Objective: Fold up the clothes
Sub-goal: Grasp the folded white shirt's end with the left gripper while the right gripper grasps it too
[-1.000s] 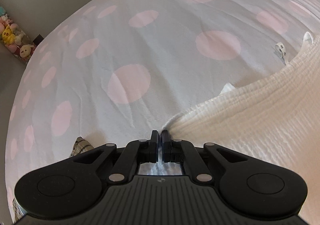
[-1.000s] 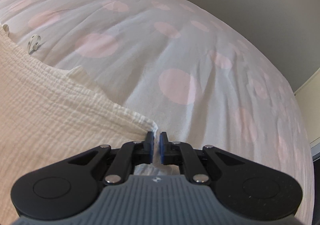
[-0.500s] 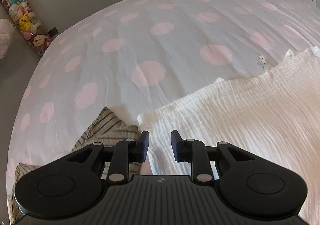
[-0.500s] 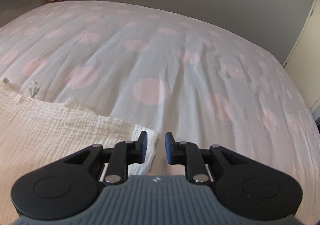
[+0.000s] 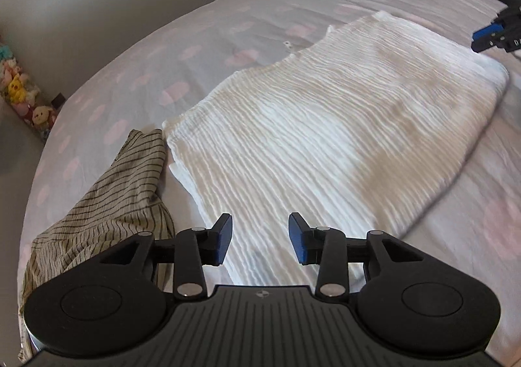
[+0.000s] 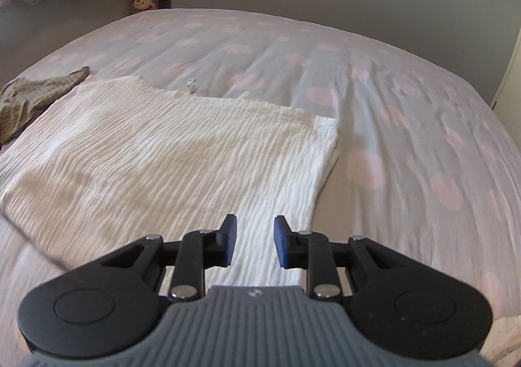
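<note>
While my left gripper (image 5: 260, 238) and right gripper (image 6: 252, 240) hover with jaws apart, gripping nothing, the white crinkled garment (image 5: 325, 125) lies folded on the dotted bedsheet (image 6: 374, 99) — striped cloth (image 5: 107, 200) (rumpled) just beside it.

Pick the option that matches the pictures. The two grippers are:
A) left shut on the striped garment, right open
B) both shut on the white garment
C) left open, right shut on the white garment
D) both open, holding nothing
D: the left gripper and the right gripper both show a clear gap between their pads, and the white garment lies flat on the bed.
</note>
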`<move>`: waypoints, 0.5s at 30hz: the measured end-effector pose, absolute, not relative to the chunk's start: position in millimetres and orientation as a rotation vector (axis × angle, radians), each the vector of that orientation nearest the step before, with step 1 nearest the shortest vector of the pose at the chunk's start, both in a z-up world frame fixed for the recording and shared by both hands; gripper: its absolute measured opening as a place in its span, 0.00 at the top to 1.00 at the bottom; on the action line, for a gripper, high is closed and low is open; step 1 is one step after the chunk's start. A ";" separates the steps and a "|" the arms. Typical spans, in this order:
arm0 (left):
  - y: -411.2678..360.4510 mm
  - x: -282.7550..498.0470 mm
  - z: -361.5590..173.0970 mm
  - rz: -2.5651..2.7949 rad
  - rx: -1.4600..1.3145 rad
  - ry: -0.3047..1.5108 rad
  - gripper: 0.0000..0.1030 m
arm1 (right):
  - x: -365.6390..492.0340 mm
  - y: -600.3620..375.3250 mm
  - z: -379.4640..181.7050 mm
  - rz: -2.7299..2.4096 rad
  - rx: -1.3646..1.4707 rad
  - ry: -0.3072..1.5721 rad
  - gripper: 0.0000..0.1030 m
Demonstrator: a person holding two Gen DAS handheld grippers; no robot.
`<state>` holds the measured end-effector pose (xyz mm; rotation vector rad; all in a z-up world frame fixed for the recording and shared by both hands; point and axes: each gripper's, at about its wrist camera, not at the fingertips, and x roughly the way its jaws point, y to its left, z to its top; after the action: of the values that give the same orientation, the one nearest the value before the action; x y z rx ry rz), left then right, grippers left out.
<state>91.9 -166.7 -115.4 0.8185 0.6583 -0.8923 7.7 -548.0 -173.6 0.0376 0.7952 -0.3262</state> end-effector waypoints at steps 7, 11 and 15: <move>-163.1 36.9 -136.4 -0.890 1.023 0.552 0.61 | -6.3 -498.7 -186.9 -0.248 -0.218 0.824 0.49; -164.4 15.6 -159.9 -0.828 1.183 0.443 0.58 | -6.1 -479.1 -199.7 -0.232 -0.405 0.847 0.43; -166.8 15.0 -181.0 -0.760 1.241 0.381 0.58 | -6.8 -470.4 -216.5 -0.251 -0.540 0.865 0.43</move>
<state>15.0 -166.8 -181.0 1.2414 0.3814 -0.7598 -6.8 -470.4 -216.5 -0.5404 0.8645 -0.2506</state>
